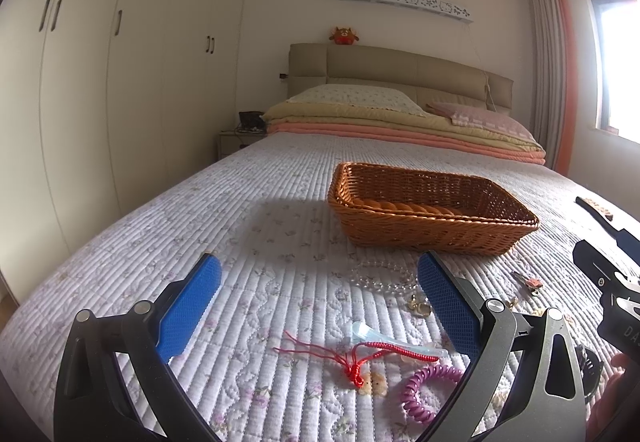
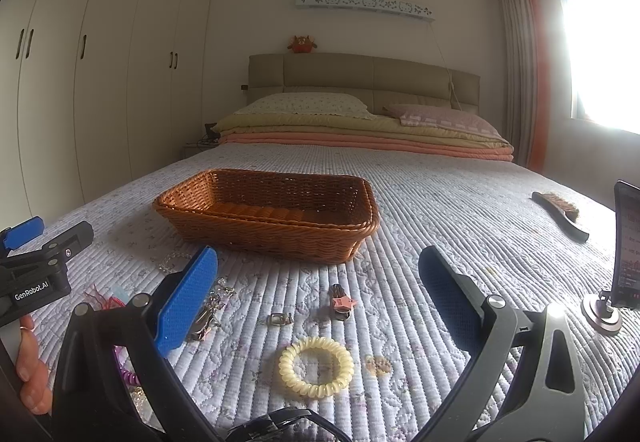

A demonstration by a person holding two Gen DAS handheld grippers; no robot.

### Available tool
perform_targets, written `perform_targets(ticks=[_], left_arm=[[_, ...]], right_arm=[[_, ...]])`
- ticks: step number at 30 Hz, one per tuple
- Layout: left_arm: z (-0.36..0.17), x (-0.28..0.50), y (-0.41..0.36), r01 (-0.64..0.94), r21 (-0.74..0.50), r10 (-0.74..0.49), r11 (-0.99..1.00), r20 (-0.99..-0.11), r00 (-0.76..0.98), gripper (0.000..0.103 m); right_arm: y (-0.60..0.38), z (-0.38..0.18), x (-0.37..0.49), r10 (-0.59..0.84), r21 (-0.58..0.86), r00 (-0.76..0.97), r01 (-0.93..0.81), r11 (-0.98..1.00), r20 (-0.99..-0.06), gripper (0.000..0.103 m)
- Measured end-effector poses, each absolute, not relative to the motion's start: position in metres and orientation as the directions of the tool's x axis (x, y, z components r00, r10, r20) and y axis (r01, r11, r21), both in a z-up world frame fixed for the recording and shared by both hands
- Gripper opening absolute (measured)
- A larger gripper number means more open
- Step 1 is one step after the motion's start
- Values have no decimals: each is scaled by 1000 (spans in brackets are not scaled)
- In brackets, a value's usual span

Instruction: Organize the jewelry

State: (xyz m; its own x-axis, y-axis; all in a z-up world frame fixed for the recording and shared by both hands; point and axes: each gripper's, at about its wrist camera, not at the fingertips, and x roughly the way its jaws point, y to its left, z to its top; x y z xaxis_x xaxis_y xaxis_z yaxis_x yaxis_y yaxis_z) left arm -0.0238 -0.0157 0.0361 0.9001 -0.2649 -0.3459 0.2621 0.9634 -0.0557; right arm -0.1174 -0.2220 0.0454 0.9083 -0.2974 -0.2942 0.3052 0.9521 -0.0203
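Left wrist view: left gripper (image 1: 318, 306) fingers released above red cord (image 1: 360, 356) and purple coil tie (image 1: 426, 388) on bed (image 1: 240, 234); basket (image 1: 432, 213) beyond. Right gripper (image 2: 318, 302) fingers released over yellow coil tie (image 2: 316, 366).

A quilted floral bedspread (image 2: 440, 201) covers the bed. On it sit a wicker basket (image 2: 268, 217), a yellow coil hair tie (image 2: 316, 366), a purple coil tie (image 1: 424, 392), a red cord (image 1: 360, 356), a clear bead bracelet (image 1: 380, 276), a brush (image 2: 560, 213) (well apart, right) and folded blankets (image 2: 360, 139).
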Motion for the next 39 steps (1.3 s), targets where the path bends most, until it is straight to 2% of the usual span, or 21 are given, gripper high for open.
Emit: perform_targets(ticks=[32,36,39], left_arm=[[34,-24,-18,264,-57,-267,963,-346,899,95],[36,-24,-13,274,-77,-283,959,-356,891,95],[36,-20,-5,279,-85,-288,957,-414,864,94]], right_arm=[[-225,45,-119,-301,-6,909,312,950,-289,97],[-230,43,-118,-298,-1,897,315,949,-326,97],[-234,41,-116,-300,-12,878,319,948,-373,93]])
